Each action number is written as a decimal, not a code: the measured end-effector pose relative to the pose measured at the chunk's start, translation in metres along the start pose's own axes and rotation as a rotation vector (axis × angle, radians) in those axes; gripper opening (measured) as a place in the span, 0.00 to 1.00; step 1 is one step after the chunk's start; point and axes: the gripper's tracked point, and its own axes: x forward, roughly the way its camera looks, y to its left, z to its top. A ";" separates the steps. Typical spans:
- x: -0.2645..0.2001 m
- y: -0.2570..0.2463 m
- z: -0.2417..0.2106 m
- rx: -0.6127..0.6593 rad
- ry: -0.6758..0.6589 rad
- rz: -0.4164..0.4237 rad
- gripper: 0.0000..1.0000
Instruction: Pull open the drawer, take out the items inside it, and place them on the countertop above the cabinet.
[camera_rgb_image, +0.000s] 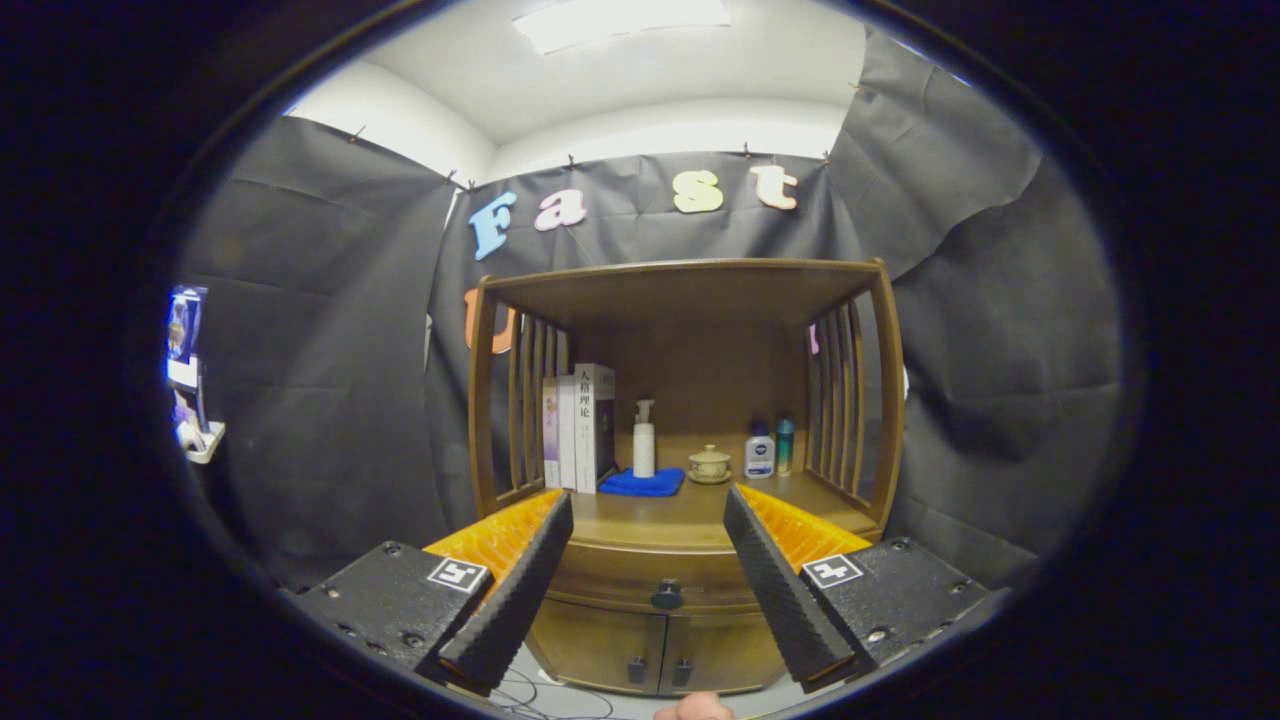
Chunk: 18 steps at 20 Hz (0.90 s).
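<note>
The gripper (648, 510) hangs with its jaws spread wide, holding nothing and touching nothing. Between them and just ahead sits the cabinet's closed drawer (650, 580) with its dark knob (667, 596); beyond lies the tabletop (660, 515), carrying books (580, 428), a pump bottle (644, 440), a blue cloth (643, 484)

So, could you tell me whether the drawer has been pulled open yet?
No, the drawer sits flush in the cabinet, its knob untouched between the fingers of the open gripper.
</note>
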 end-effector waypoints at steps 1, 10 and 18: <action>0.002 -0.001 -0.001 0.000 0.000 -0.004 0.99; 0.018 -0.005 -0.035 -0.020 0.046 -0.039 0.99; 0.063 -0.019 -0.134 0.015 0.246 -0.049 0.99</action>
